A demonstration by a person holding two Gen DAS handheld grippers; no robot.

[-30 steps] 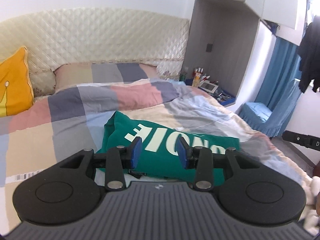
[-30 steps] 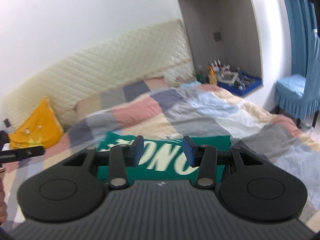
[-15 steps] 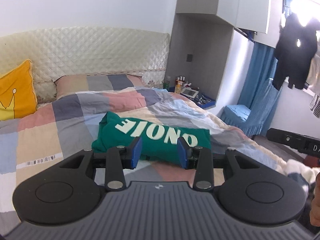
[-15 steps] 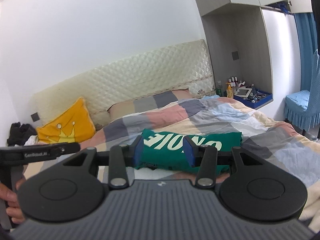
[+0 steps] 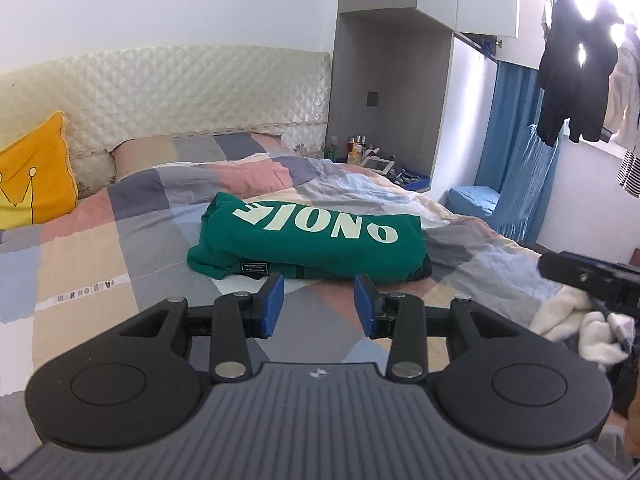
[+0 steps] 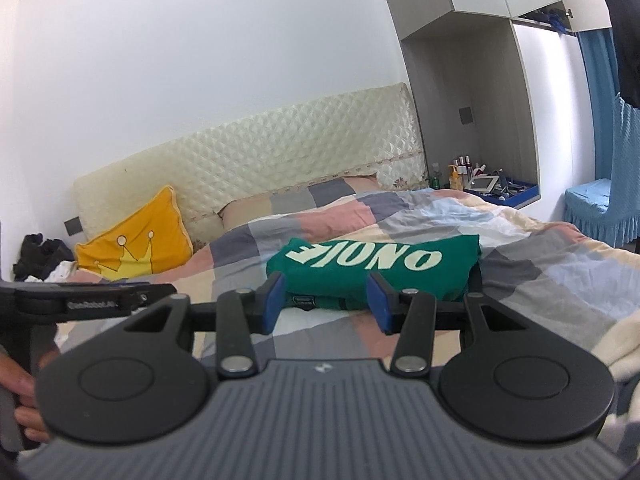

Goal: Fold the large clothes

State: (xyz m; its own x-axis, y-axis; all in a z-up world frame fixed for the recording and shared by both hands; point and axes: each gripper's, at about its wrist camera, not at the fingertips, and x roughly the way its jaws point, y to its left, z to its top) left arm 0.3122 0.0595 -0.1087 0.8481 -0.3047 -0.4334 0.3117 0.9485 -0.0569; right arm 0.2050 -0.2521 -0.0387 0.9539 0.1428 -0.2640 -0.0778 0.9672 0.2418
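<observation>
Seen from the left gripper point(image 5: 319, 304): now well apart from the green garment point(image 5: 312, 236), with a broad piece of the checked duvet point(image 5: 80, 264) showing between. A second ago almost over the cloth, the letters right behind the blue pads. Same on the right: right gripper point(image 6: 326, 300) also drawn back toward the foot edge of the bed, garment point(image 6: 376, 268) smaller in its view than before. Both claws about half apart, holding nothing, no cloth between the pads.

Meaning for the task, as a judgement: fold of this piece probably finished and left alone. Lies as a compact folded bundle about the middle of the bed, long side across it, clear of every edge. Likely next a new piece, perhaps the white fluffy clothing point(image 5: 568, 320) at the right foot corner of the bed.

Writing, from left to right:
- On the yellow cushion point(image 5: 32, 176) at the left head side, only a drawn crown, no words.
- On a pale strip of the duvet point(image 5: 86, 291), small upside-down letters, possibly ending in "FASH"; not sure.
- On the garment's near edge, a small black label point(image 5: 255, 269), too small to read.
- Across its top, big pale letters, upside down from here, roughly "ONOI" plus one more letter.
- In the right view, "GenRobot.AI" on the left gripper's body point(image 6: 93, 304).
</observation>
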